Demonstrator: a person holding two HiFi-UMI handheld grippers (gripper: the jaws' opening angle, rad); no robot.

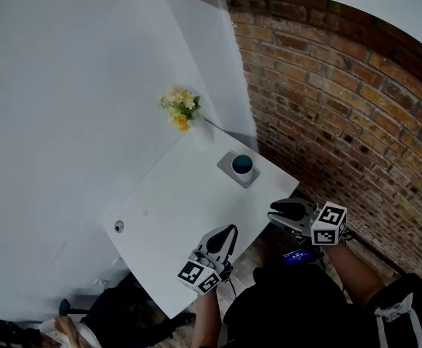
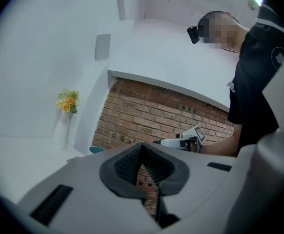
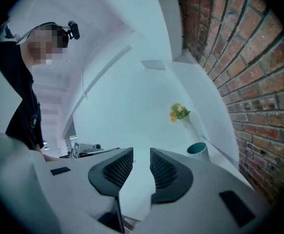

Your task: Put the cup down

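Cup stands upright on the bench, released, ahead of both grippers. Right gripper is nearer, jaws narrowly apart and empty. Left gripper jaws are closed and empty.

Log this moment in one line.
cup: upright on grey mat, table | left gripper: shut, empty | right gripper: open, empty

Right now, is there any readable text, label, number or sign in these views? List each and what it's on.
No readable text in any view.
Marker cube on left tool, another on right tool: square patterns only, no letters.
Emblem on the person's shirt: too blurred to read.
Blue lit screen below right tool: too blurred to read.
Cup: no print visible.
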